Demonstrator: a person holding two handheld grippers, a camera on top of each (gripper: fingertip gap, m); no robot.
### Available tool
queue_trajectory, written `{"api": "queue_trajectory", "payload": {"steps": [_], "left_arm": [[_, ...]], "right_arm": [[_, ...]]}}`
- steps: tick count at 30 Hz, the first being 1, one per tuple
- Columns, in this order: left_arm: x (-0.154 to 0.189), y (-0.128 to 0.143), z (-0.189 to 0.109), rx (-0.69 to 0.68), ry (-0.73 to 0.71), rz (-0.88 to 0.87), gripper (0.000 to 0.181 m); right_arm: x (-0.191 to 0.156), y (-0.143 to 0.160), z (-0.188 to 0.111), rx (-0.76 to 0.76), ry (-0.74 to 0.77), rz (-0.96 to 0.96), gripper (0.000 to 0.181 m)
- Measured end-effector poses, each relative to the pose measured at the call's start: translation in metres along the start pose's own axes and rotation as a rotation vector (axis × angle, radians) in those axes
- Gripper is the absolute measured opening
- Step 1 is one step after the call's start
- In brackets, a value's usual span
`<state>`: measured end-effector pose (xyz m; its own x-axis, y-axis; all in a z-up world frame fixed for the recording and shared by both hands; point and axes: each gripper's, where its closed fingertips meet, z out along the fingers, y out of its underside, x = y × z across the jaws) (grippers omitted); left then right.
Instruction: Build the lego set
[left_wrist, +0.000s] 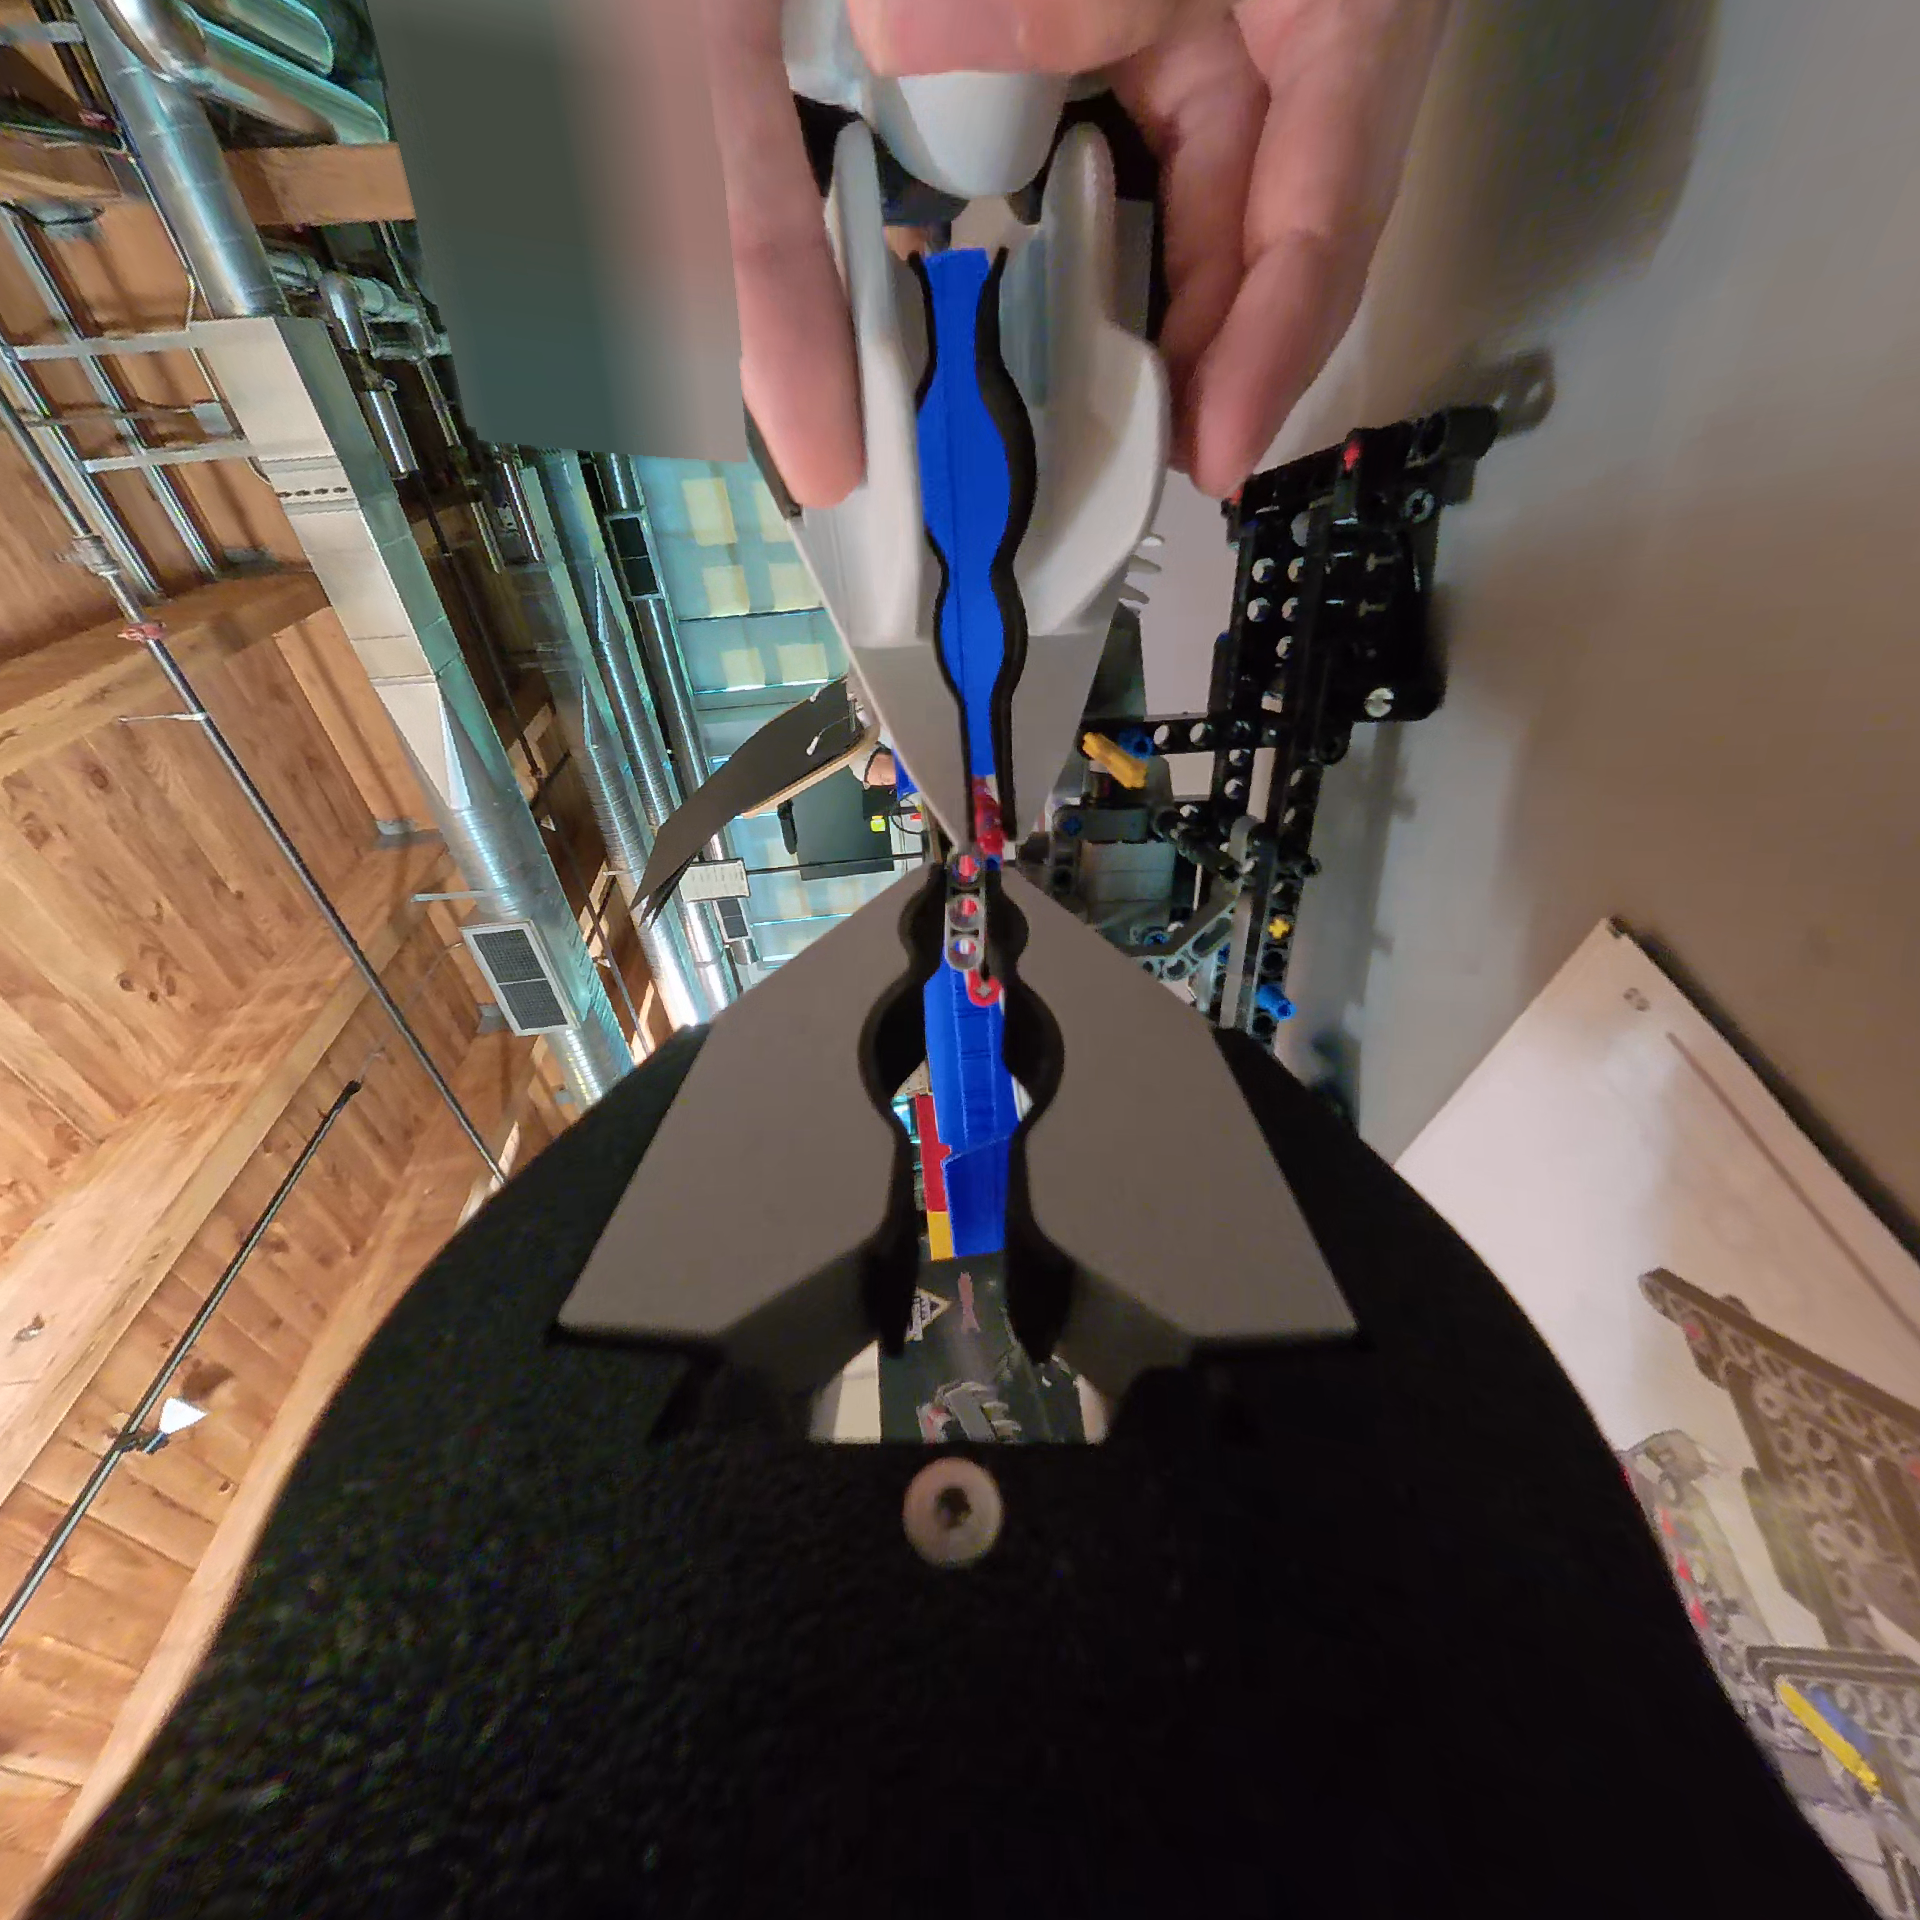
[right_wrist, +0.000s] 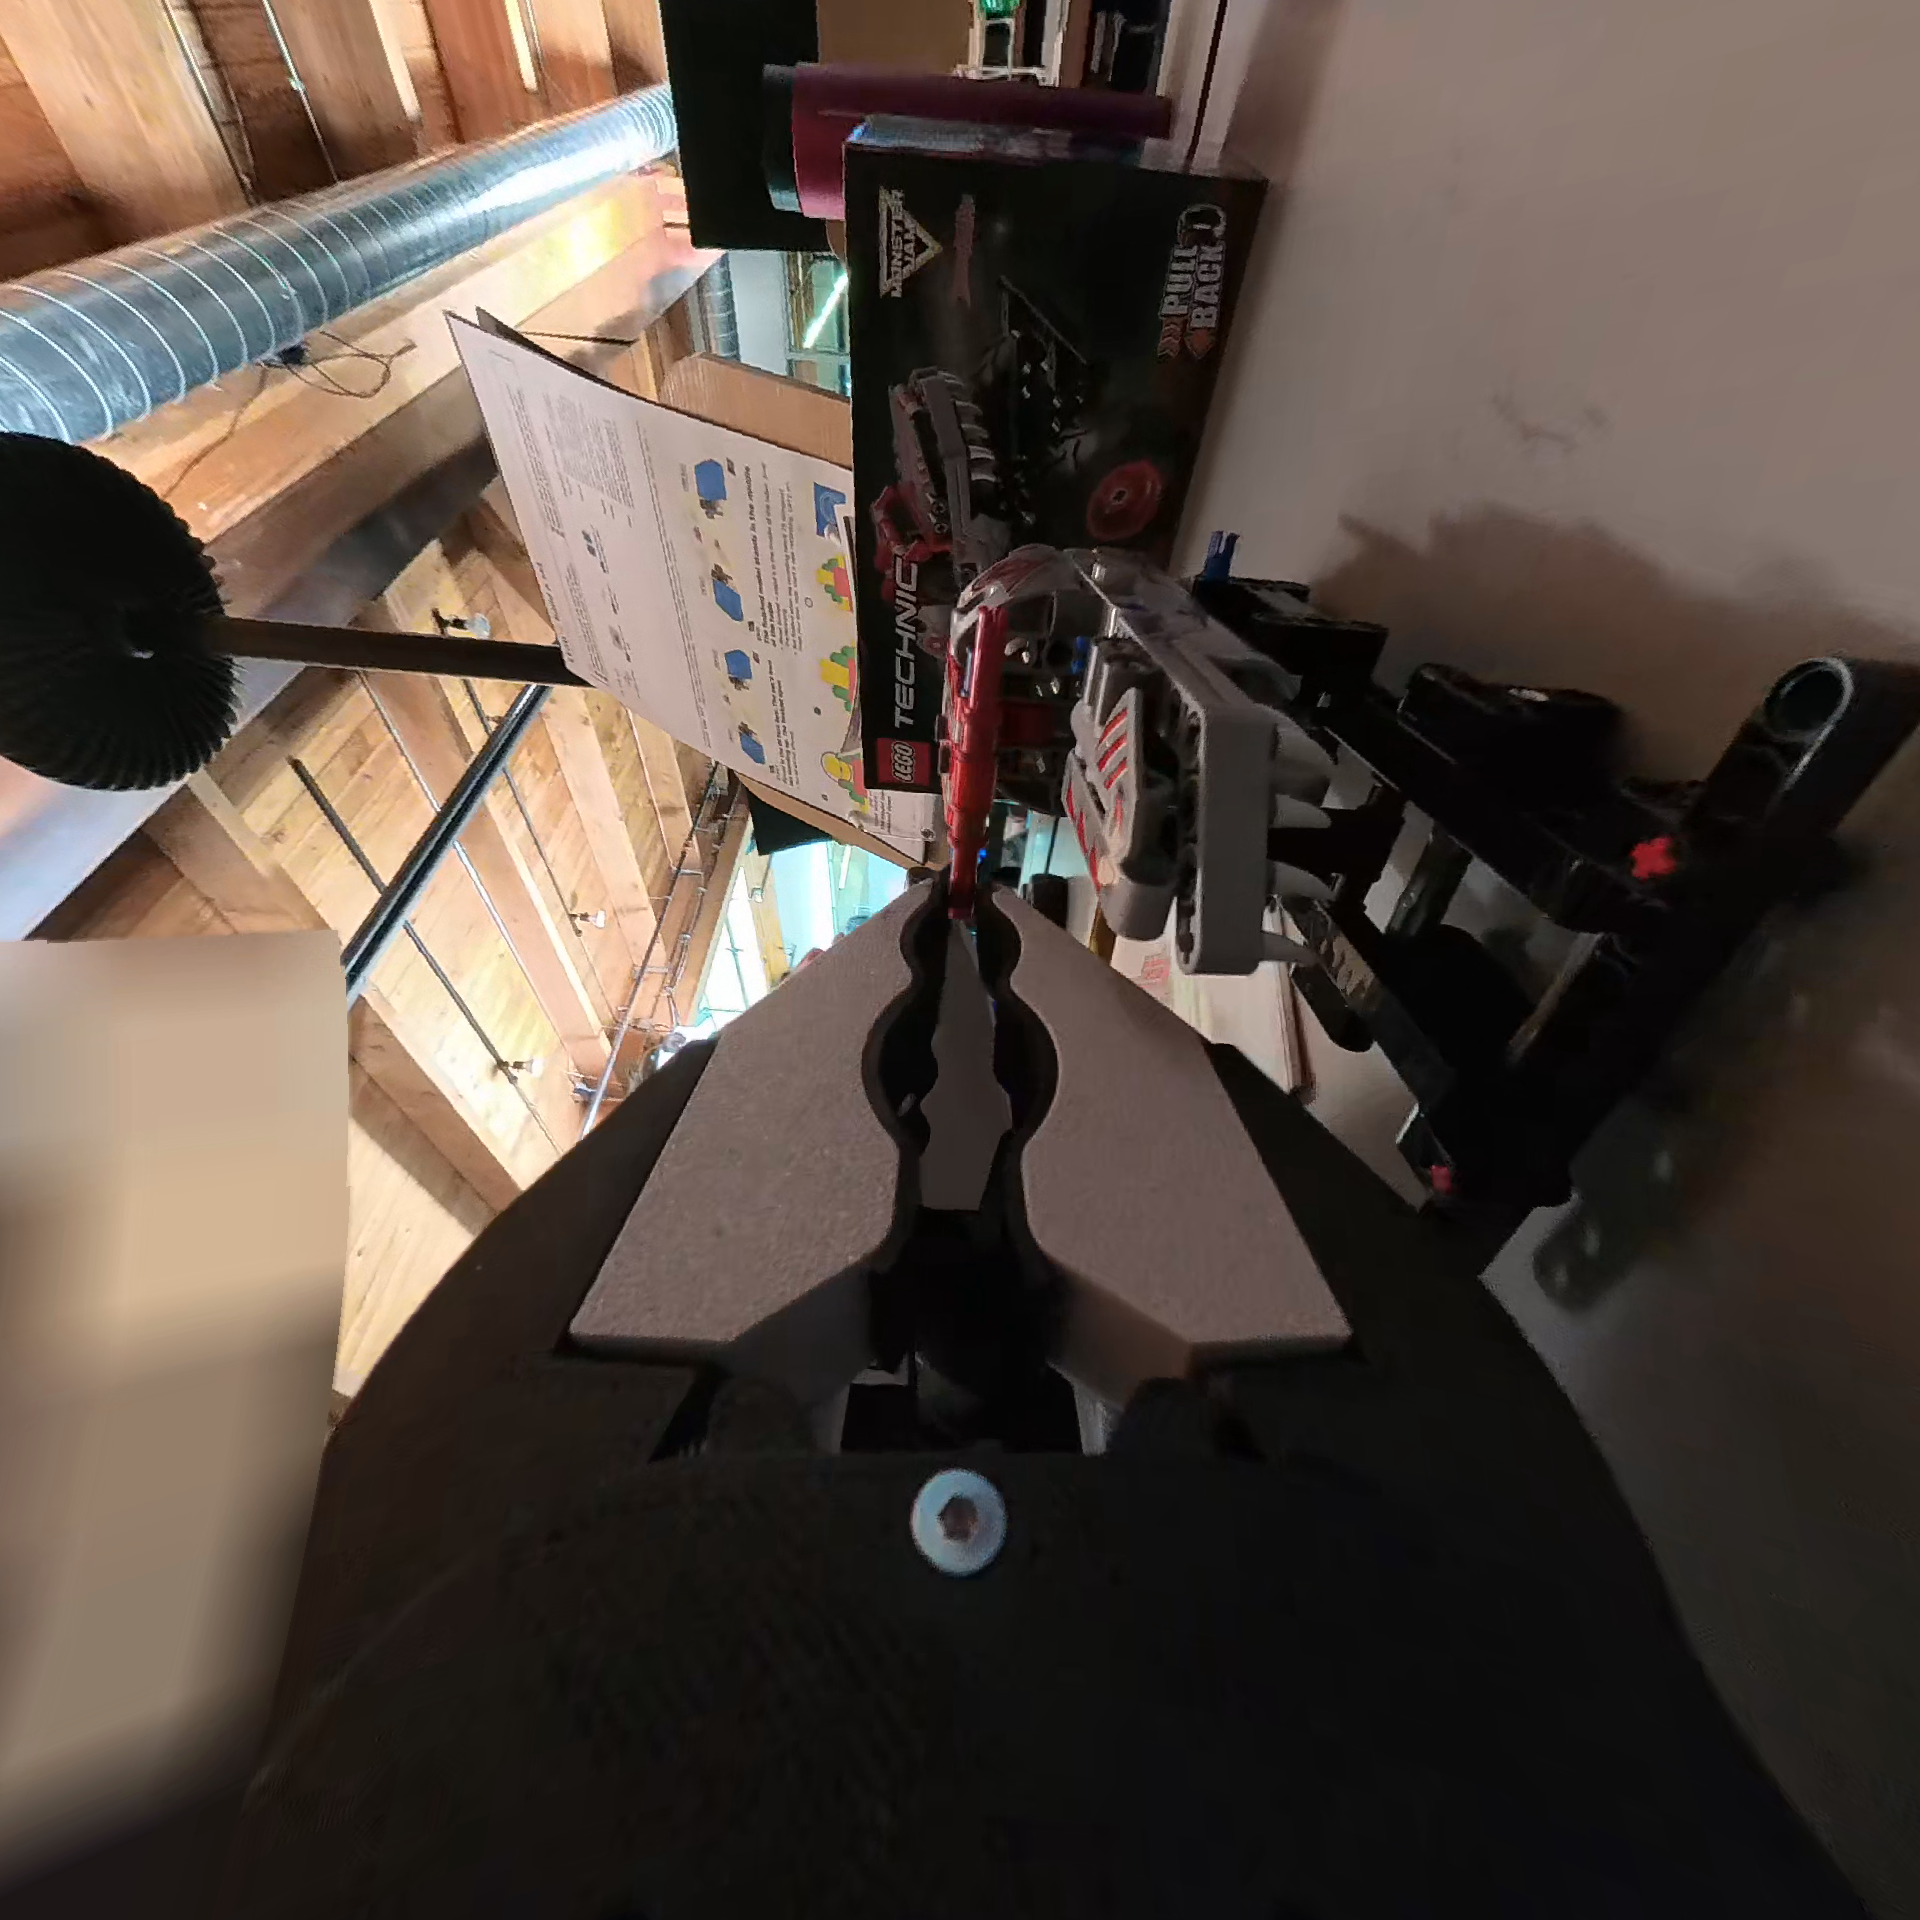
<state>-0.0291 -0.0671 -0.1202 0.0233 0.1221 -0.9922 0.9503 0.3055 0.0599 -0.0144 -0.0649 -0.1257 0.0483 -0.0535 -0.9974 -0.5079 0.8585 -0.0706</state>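
In the left wrist view my left gripper (left_wrist: 971, 881) is shut on a short grey Technic beam (left_wrist: 966, 923) with red pins. My right gripper (left_wrist: 983, 823), held by a hand (left_wrist: 800, 312), comes in from the opposite side, tip to tip with the left one. In the right wrist view my right gripper (right_wrist: 961, 902) is shut on the end of a long red beam (right_wrist: 971, 727). That beam runs up to a grey and red truck body (right_wrist: 1153, 748). A black Technic chassis (left_wrist: 1330, 644) lies on the table behind; it also shows in the right wrist view (right_wrist: 1538, 831).
The open instruction booklet (left_wrist: 1662, 1351) lies on the pale table (left_wrist: 1714, 520) beside the chassis. The set's dark box (right_wrist: 1039, 343) stands behind the truck body. A printed sheet (right_wrist: 665, 582) hangs on a stand to its side. Both grippers' tips are close together, under 4 cm apart.
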Motion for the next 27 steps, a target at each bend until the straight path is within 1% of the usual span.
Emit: {"api": "queue_trajectory", "payload": {"steps": [4,7,11,13,14,18,24,27], "left_arm": [[0.002,-0.002,0.001,0.0,0.001,0.018,0.004],[0.003,-0.001,0.001,-0.007,-0.005,0.022,0.004],[0.003,0.002,0.002,-0.014,-0.006,0.011,0.004],[0.003,0.003,0.002,-0.015,-0.007,0.006,0.004],[0.003,0.003,0.002,-0.017,-0.008,0.008,0.004],[0.002,0.004,0.002,-0.02,-0.009,0.007,0.004],[0.0,0.004,0.002,-0.025,-0.018,0.011,0.004],[0.002,0.003,0.002,-0.018,-0.013,-0.005,0.004]], "right_arm": [[-0.003,-0.001,0.001,0.011,-0.018,0.028,0.007],[-0.002,-0.005,0.001,0.028,-0.019,0.041,0.003],[-0.003,-0.004,0.002,0.038,-0.044,0.062,0.003],[-0.007,-0.005,0.001,0.037,-0.084,0.067,0.013],[-0.008,-0.005,0.002,0.039,-0.09,0.076,0.014],[-0.006,-0.006,0.002,0.027,-0.066,0.054,0.012],[-0.002,-0.01,0.003,0.04,-0.043,0.046,0.003],[-0.002,-0.01,0.003,0.046,-0.051,0.046,0.003]]}}
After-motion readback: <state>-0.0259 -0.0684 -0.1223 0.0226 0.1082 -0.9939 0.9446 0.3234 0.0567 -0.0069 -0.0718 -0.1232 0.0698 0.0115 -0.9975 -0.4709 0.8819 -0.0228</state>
